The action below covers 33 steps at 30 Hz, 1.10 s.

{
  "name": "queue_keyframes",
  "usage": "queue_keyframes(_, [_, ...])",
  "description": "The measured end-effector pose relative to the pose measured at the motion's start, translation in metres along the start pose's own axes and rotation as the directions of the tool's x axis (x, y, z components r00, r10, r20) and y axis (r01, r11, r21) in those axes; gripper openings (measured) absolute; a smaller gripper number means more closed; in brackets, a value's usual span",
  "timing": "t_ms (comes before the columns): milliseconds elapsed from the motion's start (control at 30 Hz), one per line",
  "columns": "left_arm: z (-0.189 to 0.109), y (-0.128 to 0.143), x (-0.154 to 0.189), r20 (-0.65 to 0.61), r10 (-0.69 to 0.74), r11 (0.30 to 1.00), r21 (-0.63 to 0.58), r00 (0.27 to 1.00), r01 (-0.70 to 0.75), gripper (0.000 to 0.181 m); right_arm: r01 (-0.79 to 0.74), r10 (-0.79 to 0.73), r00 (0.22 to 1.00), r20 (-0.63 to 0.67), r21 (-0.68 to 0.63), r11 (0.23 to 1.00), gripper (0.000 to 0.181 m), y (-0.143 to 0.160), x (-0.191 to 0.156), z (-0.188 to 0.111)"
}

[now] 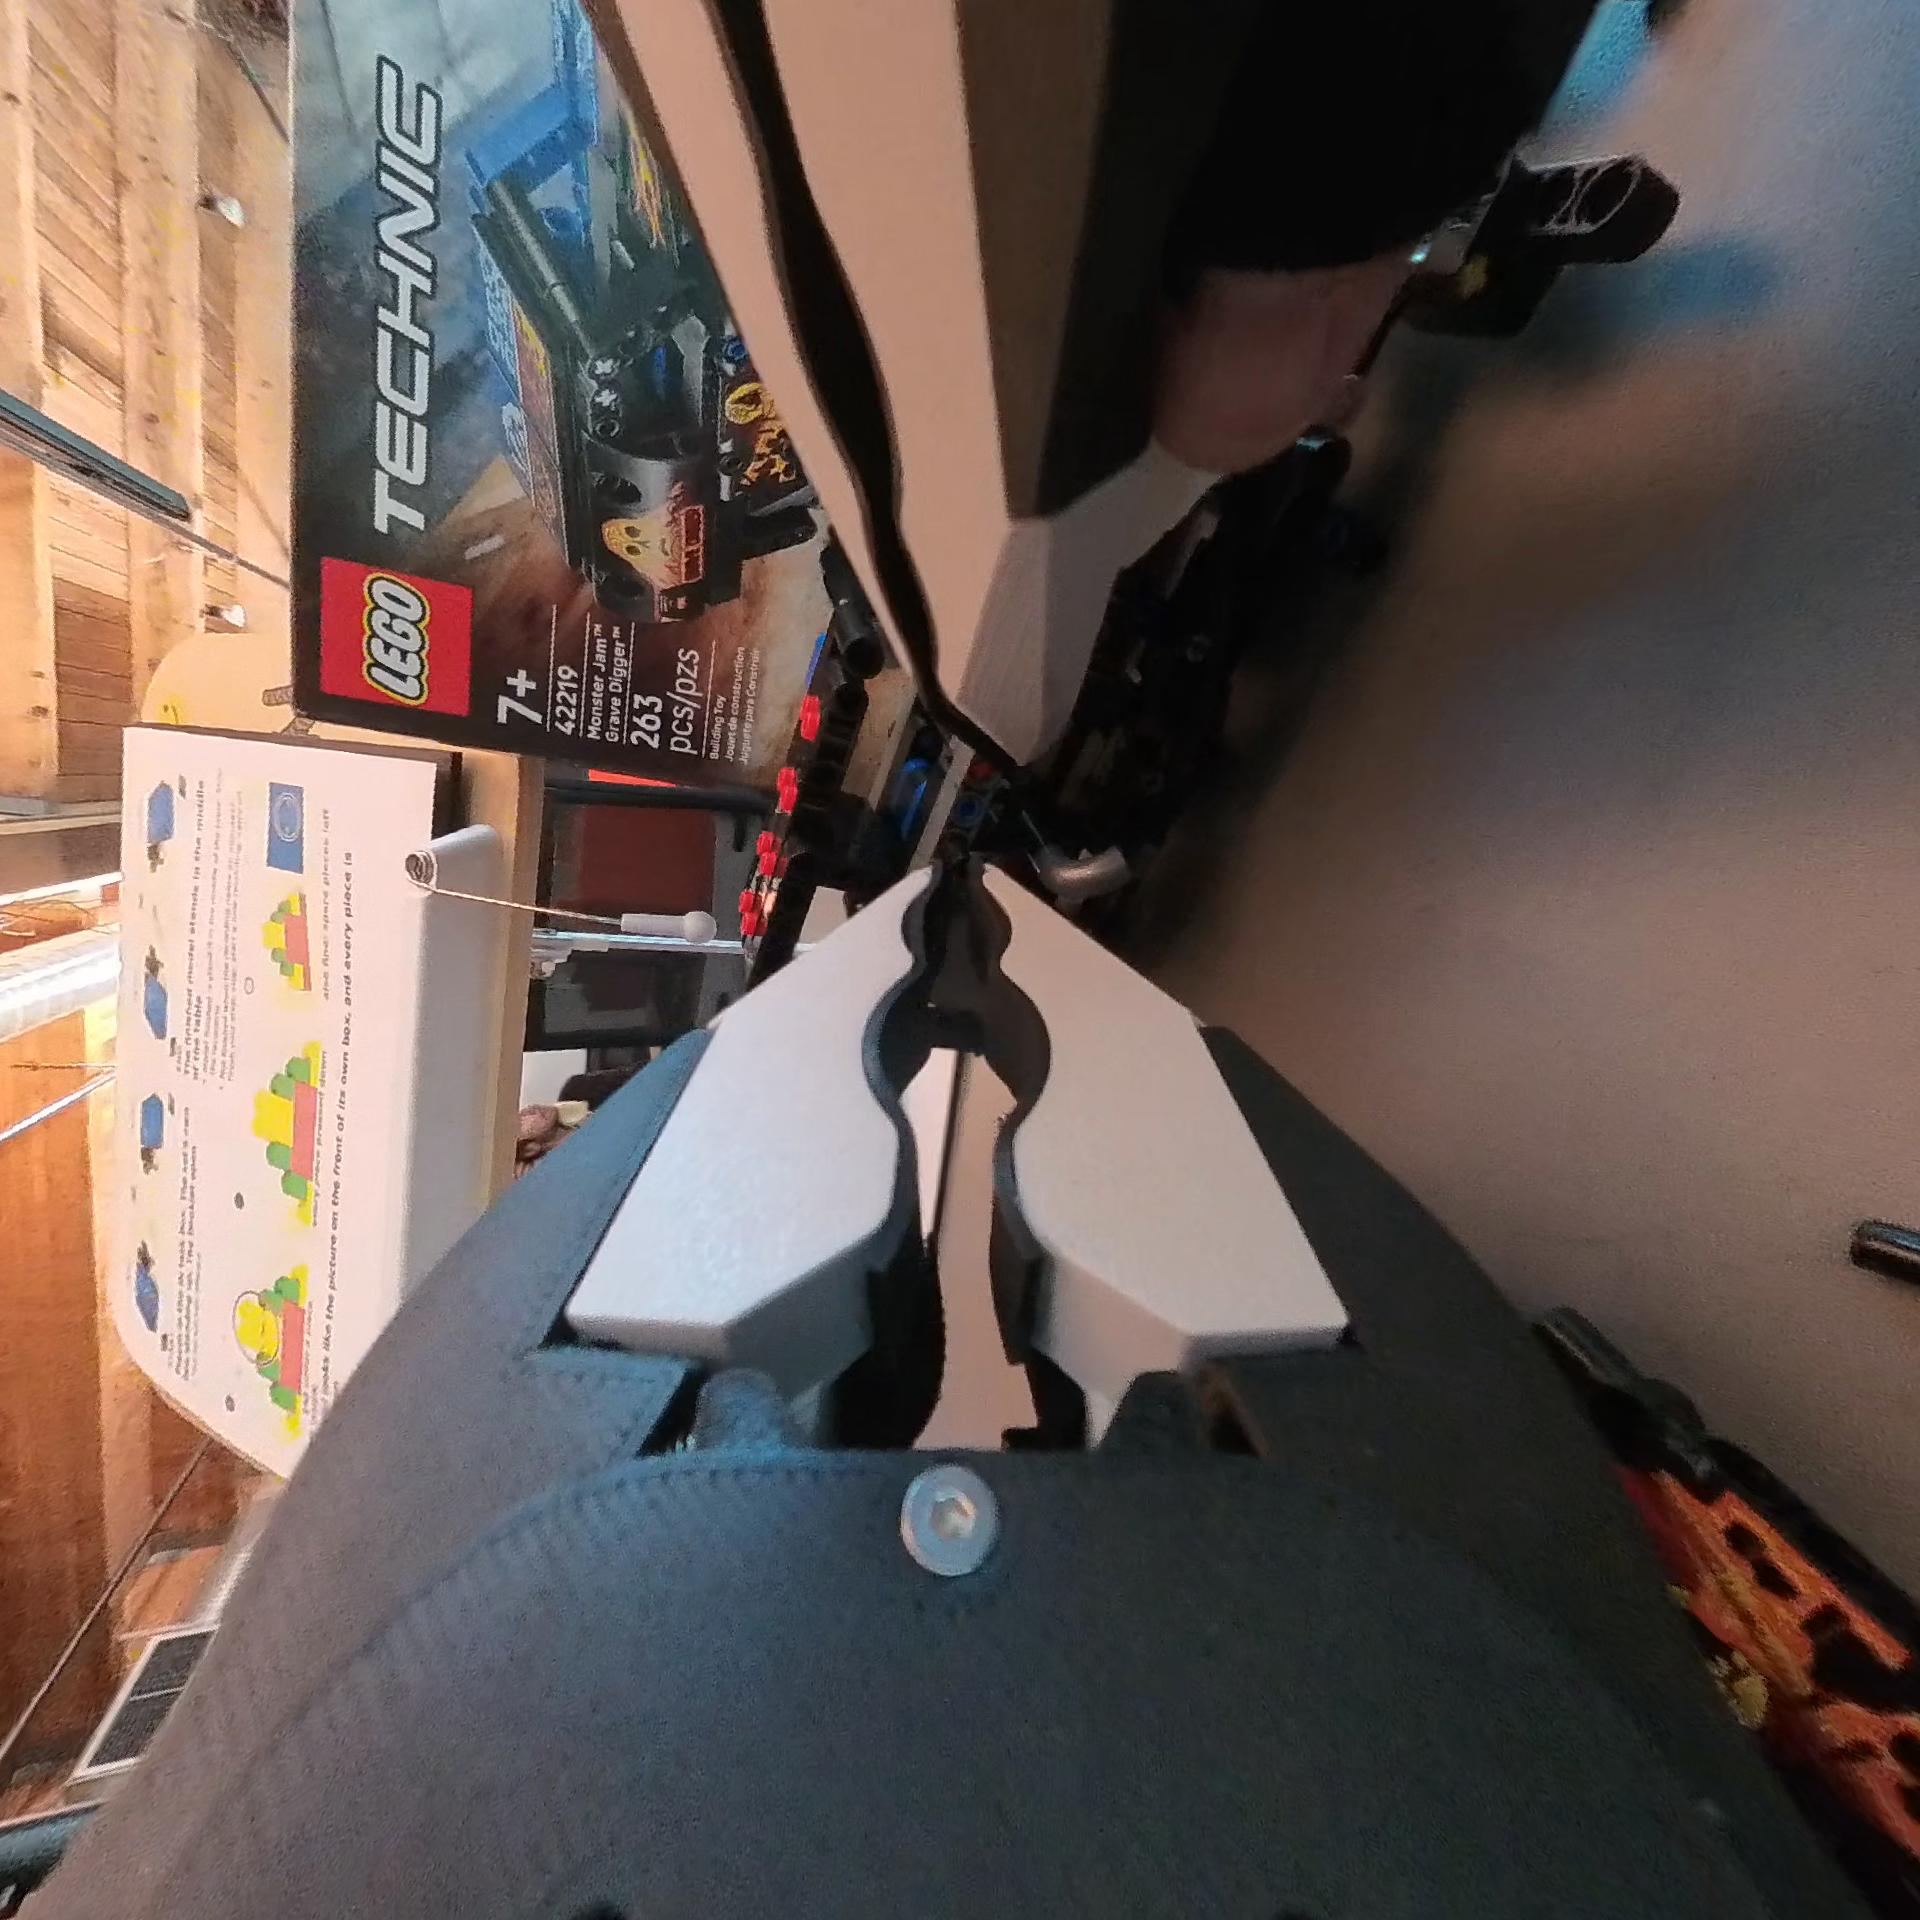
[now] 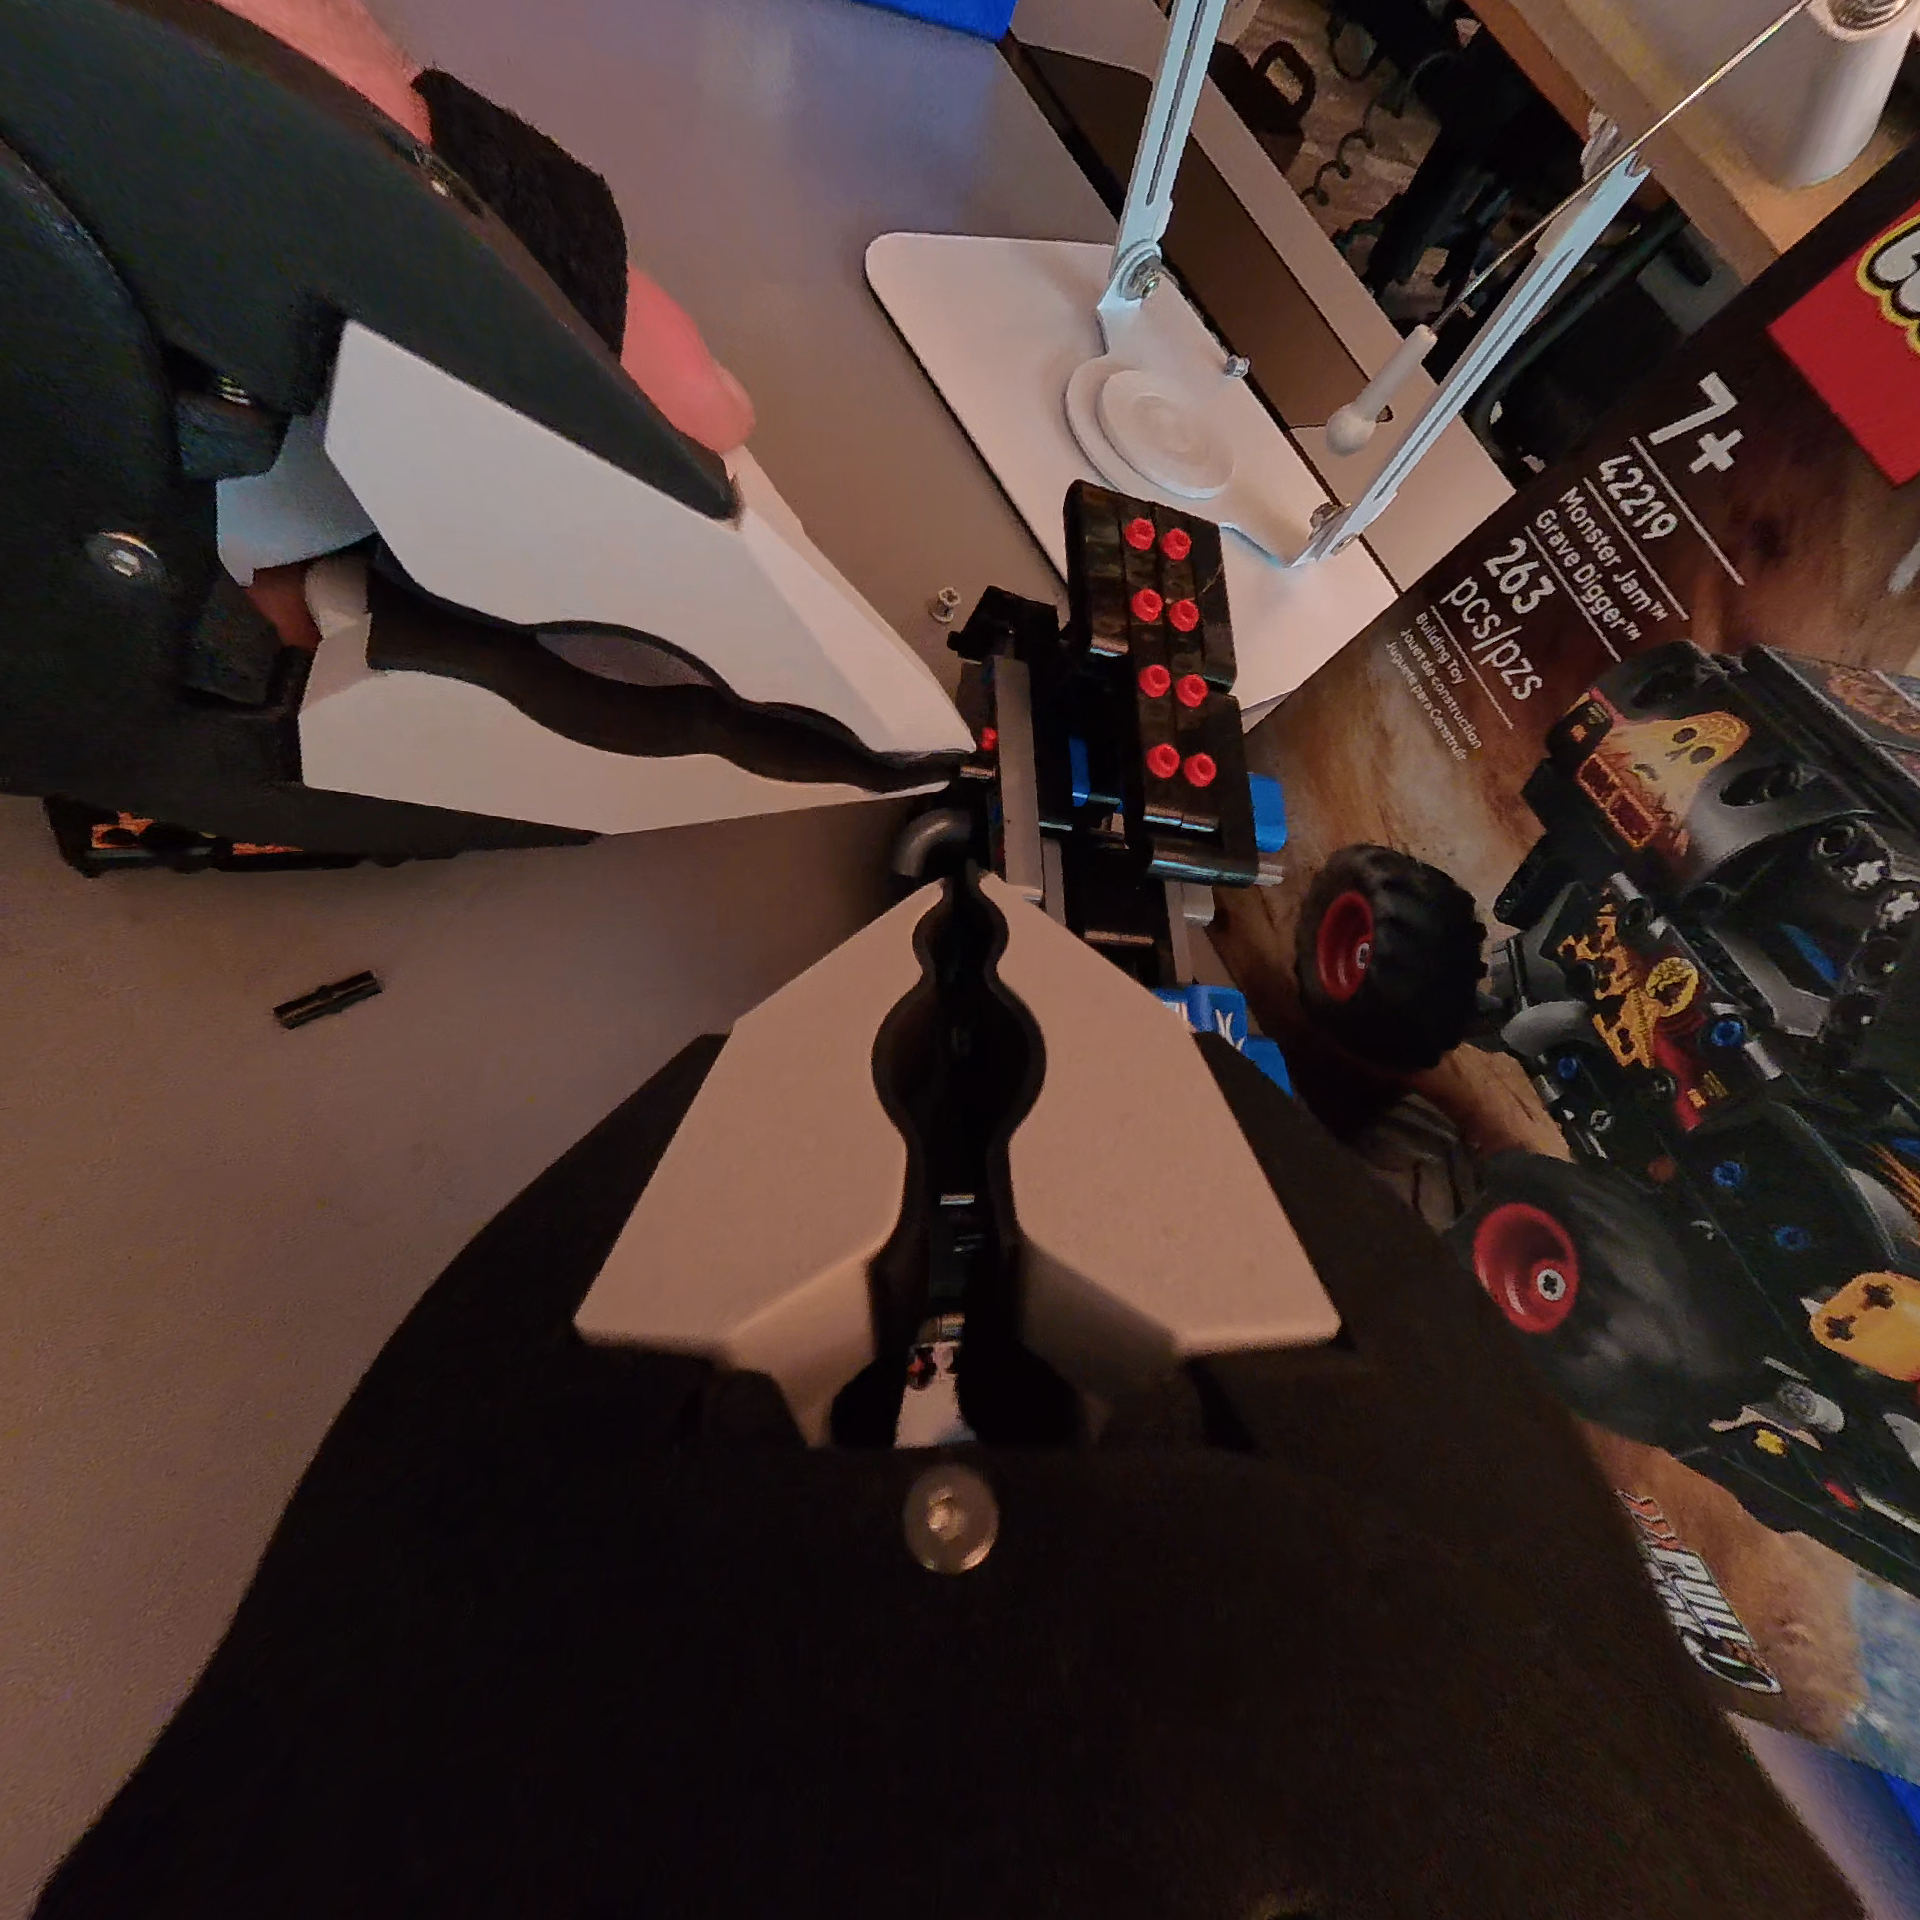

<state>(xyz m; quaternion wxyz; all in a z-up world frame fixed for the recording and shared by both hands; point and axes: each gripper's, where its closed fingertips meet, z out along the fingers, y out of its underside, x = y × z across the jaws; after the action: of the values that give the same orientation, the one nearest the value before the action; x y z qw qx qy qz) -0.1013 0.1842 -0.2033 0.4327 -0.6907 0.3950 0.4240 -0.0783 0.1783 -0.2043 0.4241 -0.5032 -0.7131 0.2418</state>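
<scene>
A black toy-brick assembly (image 2: 1101, 727) with two rows of red pins (image 2: 1164, 644) stands on the grey table (image 2: 312, 1195). It also shows in the left wrist view (image 1: 1143, 675). My left gripper (image 1: 956, 888) is shut on the near end of the assembly; in the right wrist view it (image 2: 961, 764) comes in from the upper left. My right gripper (image 2: 961, 883) is shut on a black part of the same assembly, and a thin black beam (image 2: 948, 1226) runs back between its pads. In the left wrist view it (image 1: 997, 774) comes down from above. The two grippers' tips almost touch.
A printed toy box (image 2: 1662, 935) stands right behind the assembly. A white lamp base (image 2: 997, 332) sits beyond it. A small black axle (image 2: 327, 1000) lies loose on the table, and a black panel with an orange pattern (image 1: 1808, 1662) lies nearby. A picture sheet (image 1: 270, 1039) stands upright. Both grippers' tips are close together, under 4 cm apart. Both grippers' tips are roughly 25 cm from the white lamp base (image 2: 997, 332).
</scene>
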Motion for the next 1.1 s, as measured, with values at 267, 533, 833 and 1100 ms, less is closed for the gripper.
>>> queue_keyframes(267, [0.007, -0.002, 0.000, 0.002, 0.001, 1.000, -0.003, 1.000, -0.001, 0.007, -0.006, 0.006, 1.000, -0.010, 0.002, 1.000, 0.000, 0.001, 0.005, 0.000])
queue_keyframes(533, [0.013, -0.007, -0.002, 0.017, 0.038, 0.999, -0.019, 0.999, -0.038, 0.002, 0.016, -0.016, 0.999, -0.030, 0.001, 1.000, 0.000, -0.001, 0.007, 0.003])
queue_keyframes(833, [0.014, -0.011, -0.001, 0.003, 0.076, 0.996, -0.036, 0.997, -0.076, 0.000, 0.007, -0.007, 1.000, -0.028, -0.007, 1.000, 0.000, -0.003, 0.009, 0.011])
queue_keyframes(1100, [-0.008, -0.030, 0.030, -0.116, 0.126, 0.992, 0.033, 0.985, -0.123, 0.001, -0.073, 0.073, 0.997, -0.006, 0.014, 0.997, 0.000, 0.001, 0.021, 0.009])
